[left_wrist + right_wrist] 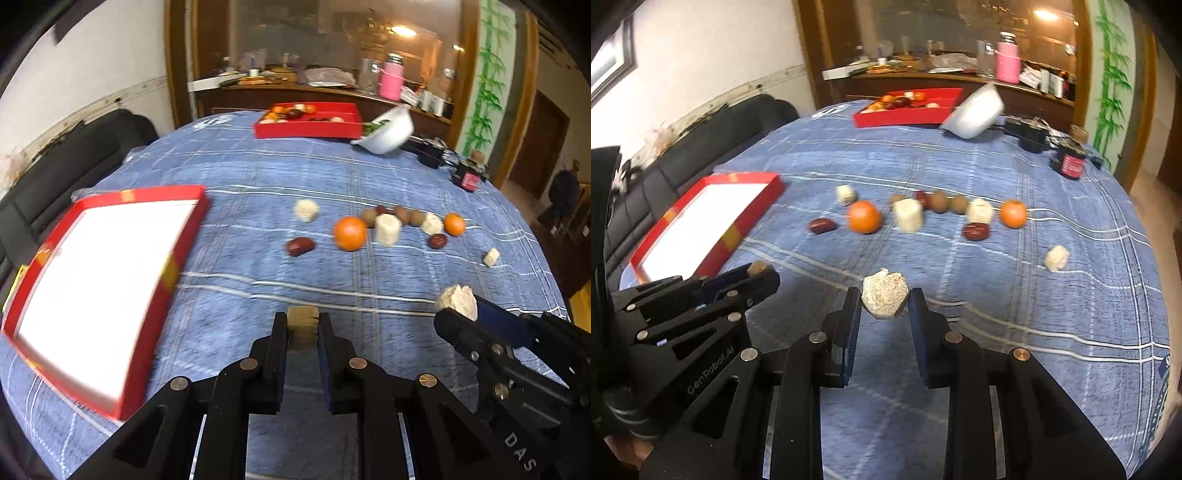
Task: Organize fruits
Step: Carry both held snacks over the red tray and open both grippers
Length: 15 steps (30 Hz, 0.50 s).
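My left gripper [303,326] is shut on a tan cylindrical piece [303,325], held above the blue cloth right of the empty red tray [155,295]. My right gripper [885,301] is shut on a pale rough chunk [885,297]; that chunk also shows in the left wrist view [458,301]. On the cloth lie two oranges [864,216] [1013,213], red dates [822,225] [976,231], brown kiwis [940,202], and pale chunks [908,215] [1056,258]. The left gripper shows at the left of the right wrist view [757,271].
A second red tray [901,116] with fruit sits at the table's far side, beside a tipped white bowl [973,110]. A dark jar [1071,162] and black items stand at the far right. A dark sofa [683,166] runs along the left. A cluttered sideboard stands behind.
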Tool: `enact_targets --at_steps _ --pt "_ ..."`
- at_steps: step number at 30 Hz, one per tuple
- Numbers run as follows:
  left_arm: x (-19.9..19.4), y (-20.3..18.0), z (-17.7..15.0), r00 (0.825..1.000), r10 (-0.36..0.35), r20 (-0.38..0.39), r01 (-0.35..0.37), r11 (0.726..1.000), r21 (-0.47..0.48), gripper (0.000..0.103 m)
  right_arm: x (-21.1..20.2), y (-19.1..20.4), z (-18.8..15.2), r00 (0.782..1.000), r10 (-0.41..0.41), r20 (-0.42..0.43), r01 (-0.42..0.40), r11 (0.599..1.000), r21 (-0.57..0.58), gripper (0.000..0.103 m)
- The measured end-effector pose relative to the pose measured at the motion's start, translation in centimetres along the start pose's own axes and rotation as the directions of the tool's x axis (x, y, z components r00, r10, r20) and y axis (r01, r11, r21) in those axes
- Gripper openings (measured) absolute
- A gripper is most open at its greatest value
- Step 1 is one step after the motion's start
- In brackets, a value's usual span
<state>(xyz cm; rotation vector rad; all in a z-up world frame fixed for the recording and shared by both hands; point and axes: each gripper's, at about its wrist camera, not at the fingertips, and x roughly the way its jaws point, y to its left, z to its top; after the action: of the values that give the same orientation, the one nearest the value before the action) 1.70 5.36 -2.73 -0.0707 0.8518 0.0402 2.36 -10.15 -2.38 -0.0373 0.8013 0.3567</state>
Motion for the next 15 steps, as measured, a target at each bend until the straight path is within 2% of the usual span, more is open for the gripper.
enact_targets --at_steps 15 --pt "-2.9 8.4 -1.7 0.991 0.128 0.050 -0.119 0.982 -0.143 0.015 0.6 8.4 -0.8 0.995 0.091 -0.031 -0.095 0.984 -0.149 0.025"
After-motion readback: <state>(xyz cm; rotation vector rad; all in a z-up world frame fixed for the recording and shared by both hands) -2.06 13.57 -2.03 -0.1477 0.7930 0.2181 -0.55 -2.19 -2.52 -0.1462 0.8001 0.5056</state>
